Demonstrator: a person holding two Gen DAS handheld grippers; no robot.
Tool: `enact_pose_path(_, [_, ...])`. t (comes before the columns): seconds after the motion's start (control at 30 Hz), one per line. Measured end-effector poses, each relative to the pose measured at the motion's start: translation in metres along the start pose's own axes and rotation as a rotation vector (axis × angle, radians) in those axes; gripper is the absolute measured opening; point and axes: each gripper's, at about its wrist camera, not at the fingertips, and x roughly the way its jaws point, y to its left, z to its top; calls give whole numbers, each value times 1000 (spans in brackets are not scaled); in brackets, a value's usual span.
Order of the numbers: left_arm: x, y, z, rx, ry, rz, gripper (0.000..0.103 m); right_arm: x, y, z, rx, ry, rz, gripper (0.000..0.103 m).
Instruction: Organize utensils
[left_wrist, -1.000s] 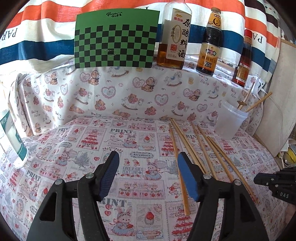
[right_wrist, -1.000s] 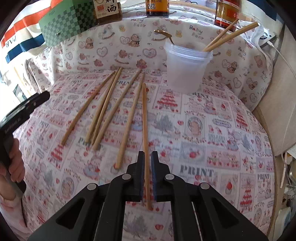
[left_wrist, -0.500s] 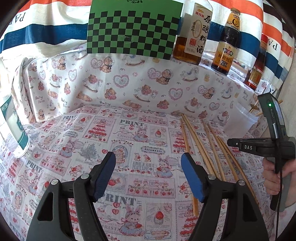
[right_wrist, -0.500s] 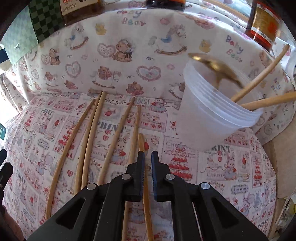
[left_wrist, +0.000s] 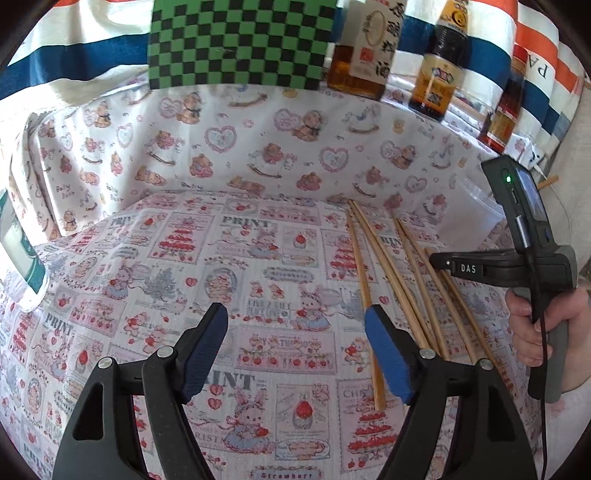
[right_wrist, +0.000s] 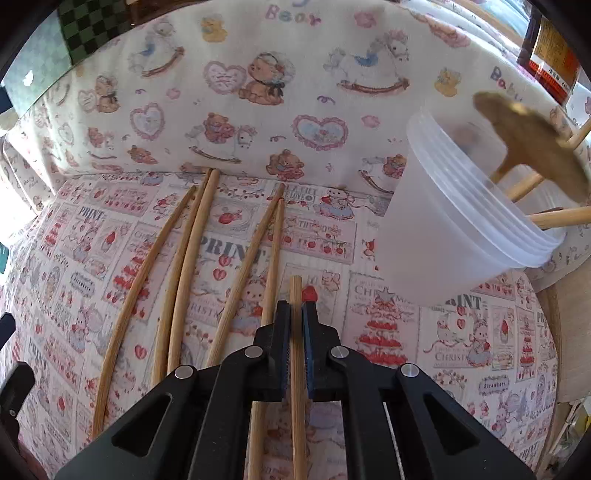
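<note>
While your left gripper (left_wrist: 295, 343) hangs over the printed tablecloth (left_wrist: 207, 266), its blue pads (left_wrist: 386, 356) stand wide apart with only cloth between them; the jaws have just been opening. Far to its left a white and green carton (left_wrist: 16, 254) sits at the cloth's edge. Behind, a green checkerboard card (left_wrist: 240, 40) leans against the striped cloth, and to its right stand three bottles: an amber cooking wine bottle (left_wrist: 364, 48), a dark sauce bottle (left_wrist: 439, 62) and a red-labelled one (left_wrist: 508, 107).

Right of your left gripper, loose bamboo chopsticks (left_wrist: 391, 266) lie fanned on the cloth; the nearest one runs just beside the right pad, though you cannot tell whether it touches. Further right your right hand (left_wrist: 535, 325) holds the other tool's grey handle.

From the right wrist view, five chopsticks (right_wrist: 188, 266) lie side by side on the cloth, their far ends near the bear-print backdrop (right_wrist: 258, 81). Your right gripper (right_wrist: 295, 325) is clamped on a sixth chopstick (right_wrist: 296, 369), whose tip juts a little past the fingertips. To the right, close by, a translucent plastic cup (right_wrist: 443, 229) holds two chopsticks (right_wrist: 561, 218) and a gold spoon (right_wrist: 532, 144), blurred.
</note>
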Motion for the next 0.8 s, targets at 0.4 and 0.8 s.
enact_pose_path(0.4, [6, -56, -25, 177, 144, -95, 71, -192, -28, -36, 96, -542, -24, 8])
enact_pose_path(0.8, [20, -57, -35, 183, 146, -2, 6, -250, -39, -73, 192, -759, 45, 8])
